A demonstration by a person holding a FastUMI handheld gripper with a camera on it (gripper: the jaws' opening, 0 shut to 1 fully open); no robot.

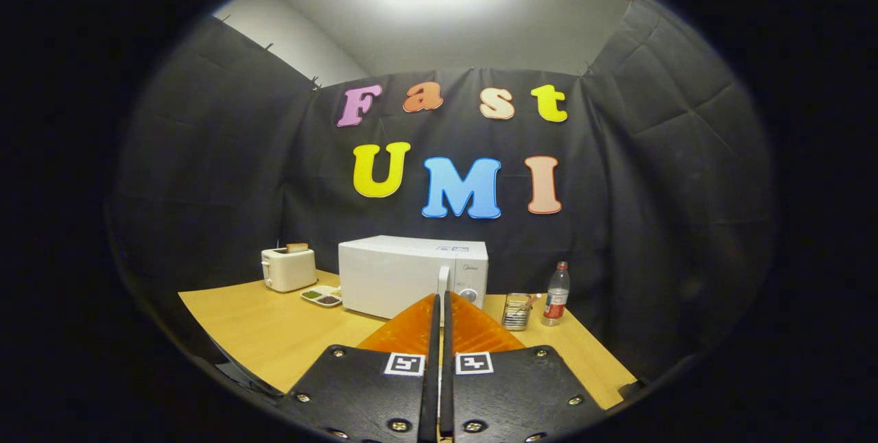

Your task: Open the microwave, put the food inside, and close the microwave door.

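A white microwave (411, 275) stands on the wooden table (274, 333), well beyond my fingers, with its door closed. Its vertical handle (443, 284) and a round knob (468, 294) sit at its right side. My gripper (440, 297) is shut, the two fingers pressed together with nothing between them, their tips pointing at the handle from a distance. A small white dish (322, 297) with green and dark food lies just left of the microwave.
A white toaster (288, 269) with a slice of bread in it stands left of the dish. Right of the microwave are a metal mesh holder (516, 311) and a plastic water bottle (556, 294). Black cloth walls close the booth behind.
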